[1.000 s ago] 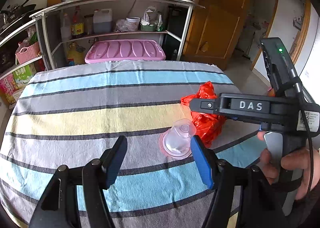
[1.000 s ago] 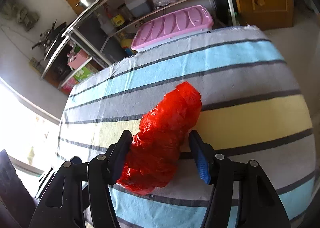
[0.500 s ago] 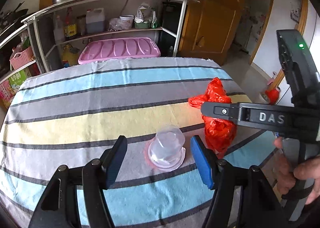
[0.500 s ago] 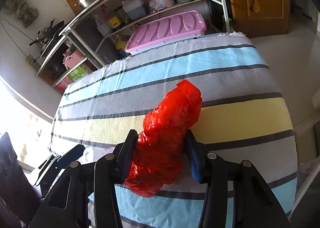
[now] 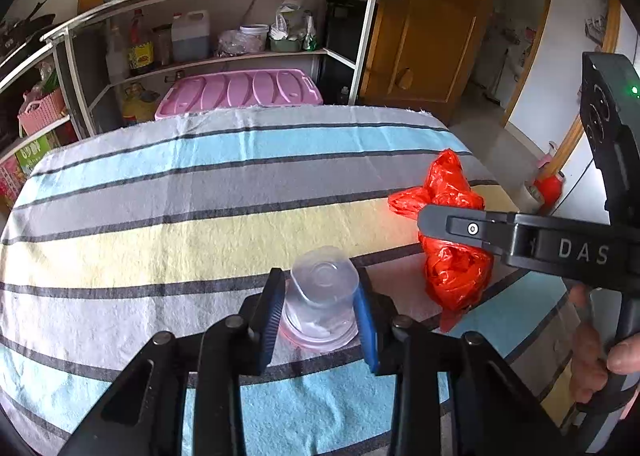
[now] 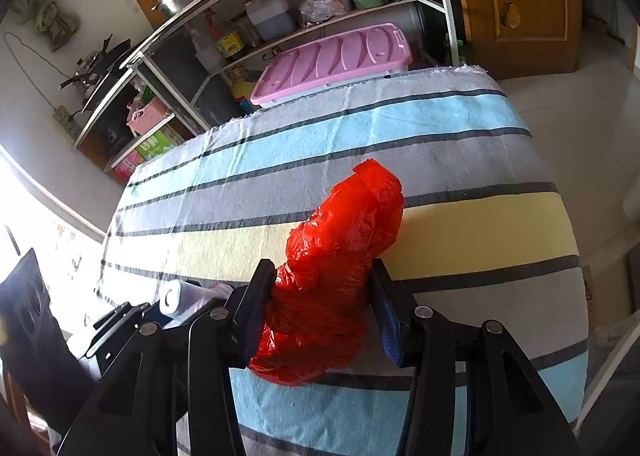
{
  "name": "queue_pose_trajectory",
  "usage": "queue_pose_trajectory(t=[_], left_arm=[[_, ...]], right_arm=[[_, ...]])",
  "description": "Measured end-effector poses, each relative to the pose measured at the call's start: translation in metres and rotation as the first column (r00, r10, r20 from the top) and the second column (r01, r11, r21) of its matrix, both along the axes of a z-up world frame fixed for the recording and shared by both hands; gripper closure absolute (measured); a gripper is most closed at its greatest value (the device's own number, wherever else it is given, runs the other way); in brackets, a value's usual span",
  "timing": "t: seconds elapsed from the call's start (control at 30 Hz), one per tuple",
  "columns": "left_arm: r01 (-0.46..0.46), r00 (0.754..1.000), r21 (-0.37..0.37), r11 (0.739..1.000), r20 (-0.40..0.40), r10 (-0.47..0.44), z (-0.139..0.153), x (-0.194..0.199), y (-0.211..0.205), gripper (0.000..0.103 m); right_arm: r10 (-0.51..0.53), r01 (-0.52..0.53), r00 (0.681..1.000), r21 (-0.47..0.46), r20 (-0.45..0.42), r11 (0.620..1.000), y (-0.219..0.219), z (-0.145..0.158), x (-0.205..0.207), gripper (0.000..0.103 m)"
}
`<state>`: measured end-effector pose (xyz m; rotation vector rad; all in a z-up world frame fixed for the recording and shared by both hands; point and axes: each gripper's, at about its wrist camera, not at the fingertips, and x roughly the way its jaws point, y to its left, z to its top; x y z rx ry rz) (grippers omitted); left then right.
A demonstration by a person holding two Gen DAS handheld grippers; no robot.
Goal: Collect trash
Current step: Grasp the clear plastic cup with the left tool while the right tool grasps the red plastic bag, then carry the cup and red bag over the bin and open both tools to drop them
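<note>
A: What does the left gripper (image 5: 320, 308) have now?

B: A clear plastic cup (image 5: 322, 294), upside down on the striped cloth (image 5: 168, 232) of the worktop, approx. at the front middle. The jaws have just been closing and both blue pads touch the cup's sides, so it grips the cup. The cup's rim sits on the cloth, w/ a pinkish ring around it.

A: And the right gripper (image 6: 324, 308)?

B: It has also been closing. A crumpled red plastic bag (image 6: 340, 268) is squeezed between the two pads. The bag's top part stands out past the fingertips, its lower part bulges below them, on the cloth.

A: Where is the bag vs. the cup?

B: In the left wrist view the bag (image 5: 452, 256) is just to the right of the cup, near but not touching. The right gripper's body crosses in front of it, and a hand (image 5: 600, 360) holds its handle at the right edge.

A: Background?

B: A pink lid (image 5: 240, 92) behind the worktop's far edge, then shelves w/ bottles, pots etc.
</note>
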<state>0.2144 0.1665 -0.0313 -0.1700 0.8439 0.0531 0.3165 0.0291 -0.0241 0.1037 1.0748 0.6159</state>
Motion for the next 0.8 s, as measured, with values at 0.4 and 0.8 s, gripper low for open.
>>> queue_pose_trajectory(t=[0.4,0.8], left_arm=[[0.011,1.000,-0.003,1.000,0.025,-0.011,0.018,-0.018,-0.008,0.068],[0.090,0.994,0.017,0.996,0.065,-0.091,0.047,-0.051,-0.048,0.068]], right_arm=[[-0.004,0.004,1.000,0.008,0.017,1.000,-0.022,0.008,-0.014,0.055],[0.032,-0.030,0.995,-0.023,0.091,0.999,-0.068,0.041,-0.063,0.055]])
